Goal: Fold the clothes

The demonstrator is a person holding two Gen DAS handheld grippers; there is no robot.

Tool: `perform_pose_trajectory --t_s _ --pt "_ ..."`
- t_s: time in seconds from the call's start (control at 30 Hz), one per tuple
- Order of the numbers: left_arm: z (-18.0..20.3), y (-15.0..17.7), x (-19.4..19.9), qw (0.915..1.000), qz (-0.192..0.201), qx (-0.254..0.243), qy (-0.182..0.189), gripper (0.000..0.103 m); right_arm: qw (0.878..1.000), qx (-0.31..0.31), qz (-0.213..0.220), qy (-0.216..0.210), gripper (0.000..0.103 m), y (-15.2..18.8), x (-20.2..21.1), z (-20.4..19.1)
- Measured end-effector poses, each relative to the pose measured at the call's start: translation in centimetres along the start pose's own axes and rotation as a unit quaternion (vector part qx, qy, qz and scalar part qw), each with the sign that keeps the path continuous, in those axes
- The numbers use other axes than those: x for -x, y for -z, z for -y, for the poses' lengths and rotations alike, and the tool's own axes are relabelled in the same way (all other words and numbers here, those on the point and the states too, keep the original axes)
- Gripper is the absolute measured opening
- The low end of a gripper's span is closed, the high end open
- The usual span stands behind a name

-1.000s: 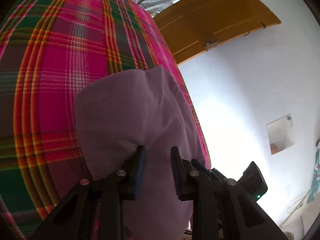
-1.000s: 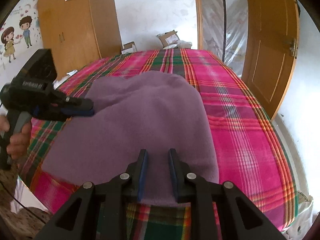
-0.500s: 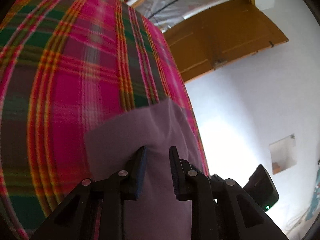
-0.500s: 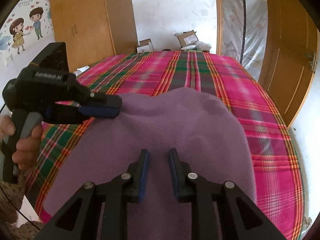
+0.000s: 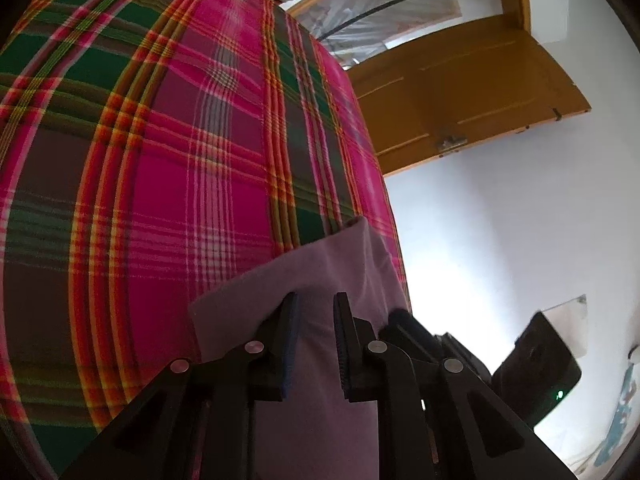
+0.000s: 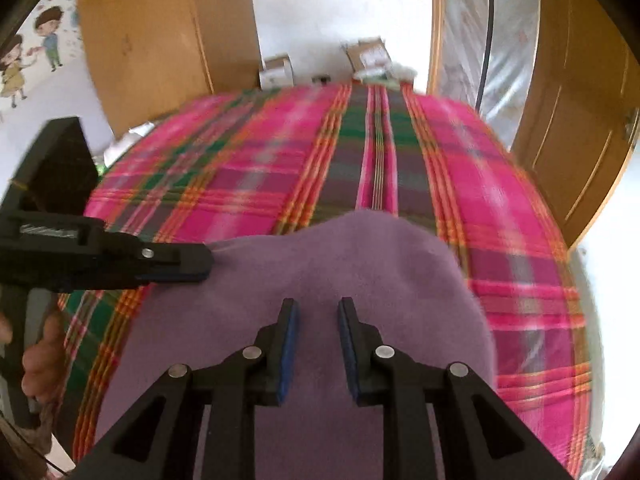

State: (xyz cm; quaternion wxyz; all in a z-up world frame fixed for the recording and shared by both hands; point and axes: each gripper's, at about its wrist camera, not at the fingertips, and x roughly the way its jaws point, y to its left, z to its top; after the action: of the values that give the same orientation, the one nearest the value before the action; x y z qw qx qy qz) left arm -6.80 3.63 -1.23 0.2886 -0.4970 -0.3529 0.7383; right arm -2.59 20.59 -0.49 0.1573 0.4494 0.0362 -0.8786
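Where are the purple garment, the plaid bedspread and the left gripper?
purple garment (image 6: 360, 264): right wrist view, upper middle.
plaid bedspread (image 6: 520, 208): right wrist view, bare right part.
left gripper (image 6: 200, 260): right wrist view, fingertips at garment's edge.

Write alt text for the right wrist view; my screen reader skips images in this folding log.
A purple garment lies on a pink plaid bedspread, under the right gripper in the foreground. At left, the hand-held left gripper grips the garment's edge. A wooden wardrobe and door stand behind.
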Motion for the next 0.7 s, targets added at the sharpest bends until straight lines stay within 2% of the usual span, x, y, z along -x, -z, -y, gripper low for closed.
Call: perform_pose_trajectory --t_s 0.3,0.43,0.57,0.7 --pt "-0.4 -0.4 -1.7 0.9998 0.004 0.011 -0.018 0.018 1.0 -0.019 -0.011 -0.01 0.022 0.1 -0.2 1.0" --pt "0.8 -0.2 -1.8 0.9992 0.012 0.002 -0.038 0.018 0.999 -0.021 0.016 -0.024 0.023 0.6 1.5 0.5" --pt "2.1 0.5 -1.0 0.9982 0.028 -0.011 -0.052 0.022 0.997 0.004 0.048 -0.064 0.023 2.4 4.1 -0.8" --pt "2.1 0.8 0.2 0.9975 0.032 -0.017 -0.06 0.022 0.992 0.025 0.058 -0.113 0.023 4.4 5.6 -2.5"
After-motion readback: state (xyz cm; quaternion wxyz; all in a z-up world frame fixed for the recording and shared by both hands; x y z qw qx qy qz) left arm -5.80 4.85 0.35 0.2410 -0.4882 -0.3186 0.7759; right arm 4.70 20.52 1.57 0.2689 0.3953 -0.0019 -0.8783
